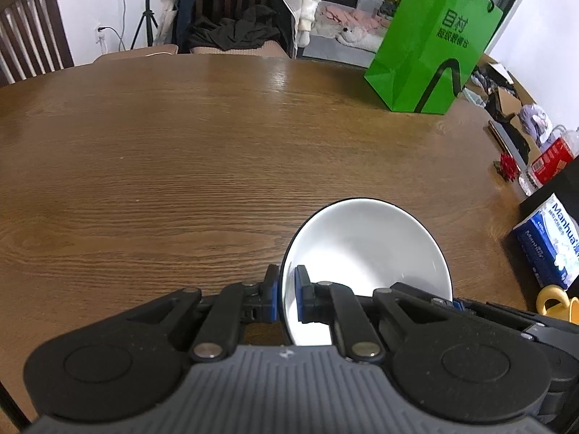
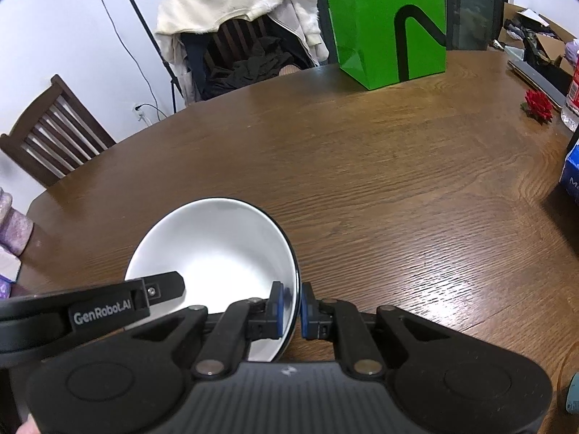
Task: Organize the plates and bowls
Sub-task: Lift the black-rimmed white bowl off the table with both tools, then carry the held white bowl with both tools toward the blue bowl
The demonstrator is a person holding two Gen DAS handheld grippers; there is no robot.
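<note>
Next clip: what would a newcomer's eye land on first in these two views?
First, the white bowl with its thin dark rim, low in both views and pinched on opposite edges by the left gripper and the right gripper. Next, the bright green paper bag standing at the far side of the brown wooden table. Behind it a chair is draped with pale clothing.

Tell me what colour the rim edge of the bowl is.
Black: a thin dark line edges the round white ceramic bowl, clearest in the right wrist view.
</note>
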